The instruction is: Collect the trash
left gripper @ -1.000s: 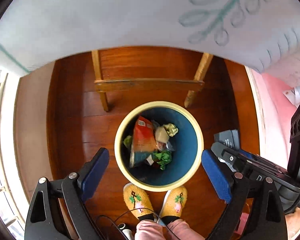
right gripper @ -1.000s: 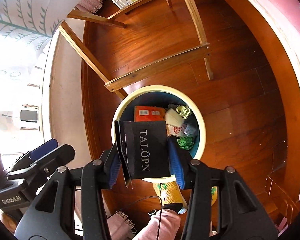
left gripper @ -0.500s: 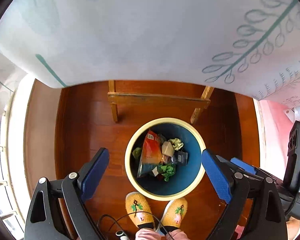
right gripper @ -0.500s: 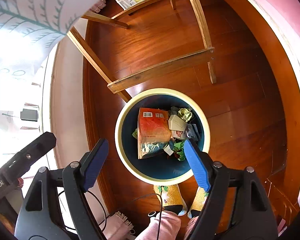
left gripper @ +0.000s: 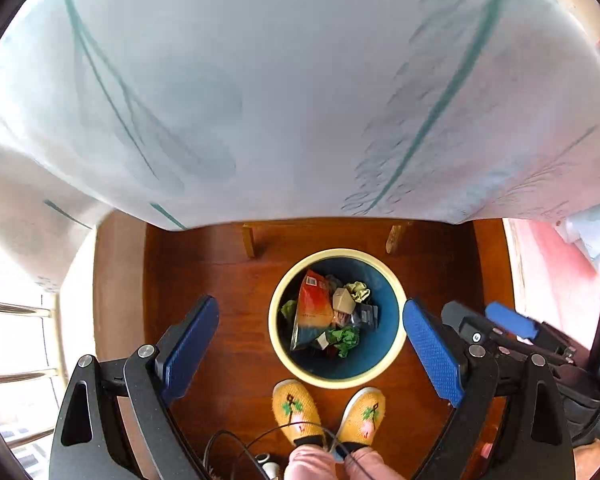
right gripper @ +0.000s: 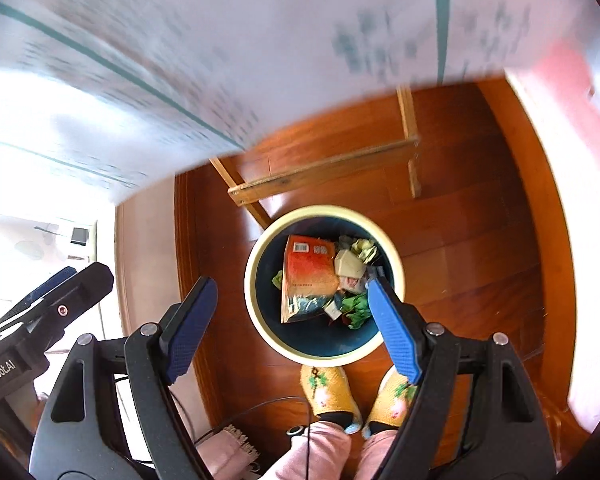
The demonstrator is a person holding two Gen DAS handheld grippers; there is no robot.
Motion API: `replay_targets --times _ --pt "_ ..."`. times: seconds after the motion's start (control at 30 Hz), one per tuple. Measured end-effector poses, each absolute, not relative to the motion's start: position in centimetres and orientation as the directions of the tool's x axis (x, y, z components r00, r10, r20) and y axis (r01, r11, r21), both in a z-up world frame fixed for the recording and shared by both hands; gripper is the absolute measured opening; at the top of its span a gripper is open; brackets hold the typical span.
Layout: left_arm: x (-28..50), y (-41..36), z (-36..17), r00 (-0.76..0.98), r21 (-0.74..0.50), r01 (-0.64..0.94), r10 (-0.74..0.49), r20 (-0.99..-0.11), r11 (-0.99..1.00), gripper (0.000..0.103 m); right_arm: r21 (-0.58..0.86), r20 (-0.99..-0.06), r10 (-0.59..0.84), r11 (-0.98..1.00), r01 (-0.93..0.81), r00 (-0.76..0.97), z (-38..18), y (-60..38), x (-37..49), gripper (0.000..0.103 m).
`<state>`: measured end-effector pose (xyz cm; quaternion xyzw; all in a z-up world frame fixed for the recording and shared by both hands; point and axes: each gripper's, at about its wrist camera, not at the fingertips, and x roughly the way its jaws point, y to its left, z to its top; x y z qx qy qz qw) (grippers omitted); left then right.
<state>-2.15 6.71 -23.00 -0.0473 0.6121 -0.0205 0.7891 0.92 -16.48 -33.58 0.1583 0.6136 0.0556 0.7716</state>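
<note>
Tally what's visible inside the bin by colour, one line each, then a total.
Orange-red snack bag: 1
Beige carton: 1
Pale yellow-green crumpled wrapper: 1
Dark packet: 1
Green crumpled pieces: 2, the second at the bag's left edge
Total: 6, all in the blue bin

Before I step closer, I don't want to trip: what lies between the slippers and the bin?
Nothing: the slippers stand right at the bin, toes almost at its rim, with only bare wooden floor there. The left wrist view shows this best.
</note>
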Motion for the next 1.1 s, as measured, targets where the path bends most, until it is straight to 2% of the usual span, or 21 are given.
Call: replay_targets --times 0.43,0.57,0.93,1.1 --pt "-3.1 7.9 -5.2 0.341 -0.072 -0.072 -0.043 -0.939 0.995 0.094 0.295 -0.902 0.267 0.955 0.033 0.340 -14.8 -16.9 0.1 0.076" --pt "-3.3 8.2 -0.1 0.378 -0.063 -0.080 -0.028 -0.925 0.995 0.094 0.236 -0.905 0.228 0.971 -0.020 0.360 -9.4 -16.1 -0.1 0.076" --pt "-4.0 8.2 10.1 0.486 -0.061 -0.074 -0.018 -0.874 0.995 0.094 0.224 -0.846 0.225 0.973 -0.062 0.483 4.1 -15.1 -0.3 0.076" --pt "-4.8 8.0 13.1 0.543 -0.019 -0.073 0.023 -0.839 0.997 0.094 0.197 -0.823 0.193 0.979 -0.052 0.534 7.6 -14.3 -0.9 0.076"
